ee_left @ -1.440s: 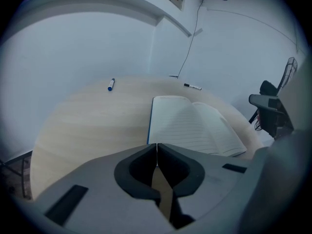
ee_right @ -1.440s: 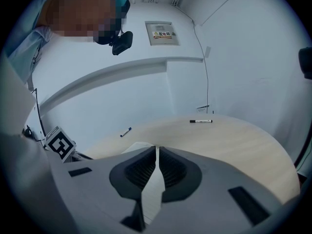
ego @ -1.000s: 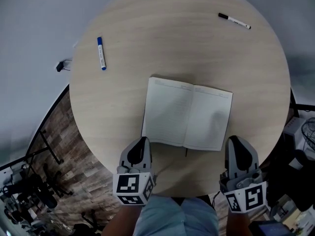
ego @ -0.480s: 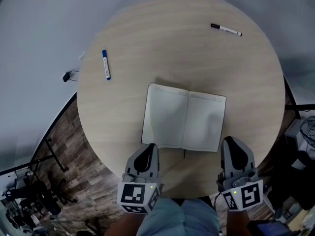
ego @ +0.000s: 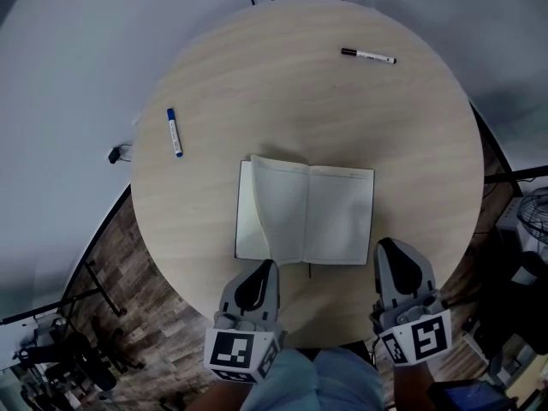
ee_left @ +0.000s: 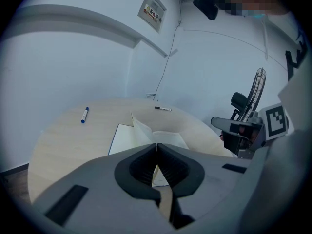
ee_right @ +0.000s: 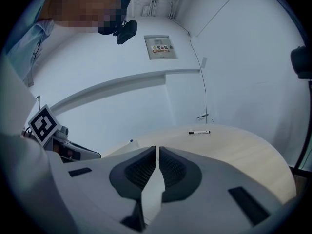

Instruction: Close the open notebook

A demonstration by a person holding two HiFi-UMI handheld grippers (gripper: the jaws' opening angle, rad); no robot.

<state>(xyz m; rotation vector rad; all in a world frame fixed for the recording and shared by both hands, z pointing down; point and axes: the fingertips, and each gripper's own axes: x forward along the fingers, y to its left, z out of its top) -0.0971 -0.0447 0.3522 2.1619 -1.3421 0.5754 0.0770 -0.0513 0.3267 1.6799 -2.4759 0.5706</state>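
Notebook (ego: pixel 330 217) near front of table (ego: pixel 300 84), left leaves raised. Left gripper (ego: pixel 265 267) pressed together, apparently pinching leaves' lower edge. Right gripper (ego: pixel 390 247) pressed together, empty. Step: fold-over. Next: carry leaves rightward across spine, release.

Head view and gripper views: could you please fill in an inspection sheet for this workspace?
Surface: round wooden table.
Job's things: notebook open, left leaf raised off the table.
Clutter: blue marker; black pen.
Grippers: left gripper shut, apparently pinching the raised leaf's near edge; right gripper shut, empty, by the notebook's near right corner.
Cables: wall cable.
Surroundings: fan, wall sign, wood-pattern floor.
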